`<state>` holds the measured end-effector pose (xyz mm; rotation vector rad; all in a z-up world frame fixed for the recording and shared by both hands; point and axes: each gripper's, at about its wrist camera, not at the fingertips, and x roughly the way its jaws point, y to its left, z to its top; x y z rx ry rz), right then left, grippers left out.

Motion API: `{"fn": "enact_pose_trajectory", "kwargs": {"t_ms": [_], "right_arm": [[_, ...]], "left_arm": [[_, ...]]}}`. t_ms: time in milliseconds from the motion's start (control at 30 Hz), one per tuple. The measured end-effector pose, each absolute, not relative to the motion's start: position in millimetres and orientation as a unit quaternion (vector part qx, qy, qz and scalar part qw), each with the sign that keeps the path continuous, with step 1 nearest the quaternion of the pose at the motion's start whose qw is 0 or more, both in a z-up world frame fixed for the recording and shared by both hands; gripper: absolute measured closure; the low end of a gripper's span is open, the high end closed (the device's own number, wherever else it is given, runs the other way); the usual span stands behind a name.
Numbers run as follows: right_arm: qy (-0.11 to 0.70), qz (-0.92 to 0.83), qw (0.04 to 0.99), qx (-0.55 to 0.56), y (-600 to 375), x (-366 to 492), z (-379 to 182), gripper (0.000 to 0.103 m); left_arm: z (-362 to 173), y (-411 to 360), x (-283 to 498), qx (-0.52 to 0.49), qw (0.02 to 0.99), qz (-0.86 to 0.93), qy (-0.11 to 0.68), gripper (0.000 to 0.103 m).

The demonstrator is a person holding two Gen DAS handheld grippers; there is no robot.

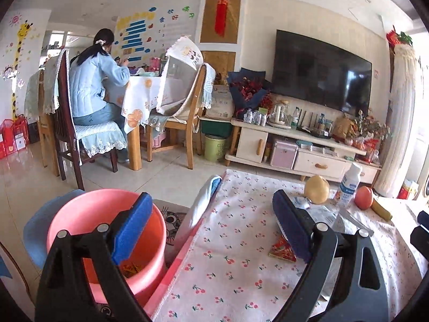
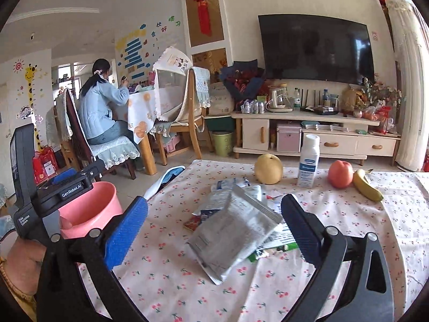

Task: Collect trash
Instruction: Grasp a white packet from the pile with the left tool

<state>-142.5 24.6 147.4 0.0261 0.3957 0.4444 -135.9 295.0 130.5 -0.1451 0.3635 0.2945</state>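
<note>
A pink bin (image 1: 150,244) stands on the floor left of the table, with some orange scraps inside; it also shows in the right wrist view (image 2: 91,209). My left gripper (image 1: 211,222) is open and empty, straddling the bin's rim and the table's left edge. My right gripper (image 2: 214,222) is open, with a large silver foil bag (image 2: 236,230) lying between its fingers on the table. More wrappers (image 2: 230,187) lie behind the bag. A small red wrapper (image 1: 281,249) lies by the left gripper's right finger, and shows in the right wrist view (image 2: 191,222).
On the cherry-print tablecloth (image 2: 187,281) stand a yellow pear (image 2: 268,169), a white bottle (image 2: 308,161), an apple (image 2: 340,174) and a banana (image 2: 367,185). Beyond are a TV cabinet (image 2: 308,131), a green bin (image 2: 222,142) and a person seated at a dining table (image 2: 102,107).
</note>
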Motion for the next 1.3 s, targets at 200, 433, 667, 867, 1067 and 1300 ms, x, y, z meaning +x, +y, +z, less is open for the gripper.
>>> {"fn": "enact_pose_trajectory", "kwargs": {"t_ms": [200,433,667,867,1067,1300], "right_arm": [[0.189,0.185,0.964,0.027,-35,-144,138,0.005],[0.237,0.188,0.944,0.134,-95,-112,135,0.005],[0.3,0.17,0.918,0.195,-124,-82,122,0.005],[0.343,0.173,0.905,0.184,-114,-60,108,0.005],[0.363,0.217,0.897,0.132,-72,-45,95,0.005],[0.377,0.27,0.881,0.093,-35,-25,79,0.005]], "left_arm": [[131,247,-156,-0.063,0.967,0.12,0.216,0.011],[177,183,-180,0.017,0.981,0.086,0.172,0.011],[185,165,-149,0.017,0.985,-0.005,0.17,0.011],[150,187,-75,-0.034,0.97,-0.016,0.239,0.011],[118,204,20,-0.074,0.94,-0.039,0.332,0.011],[87,204,124,-0.082,0.9,-0.047,0.426,0.012]]}}
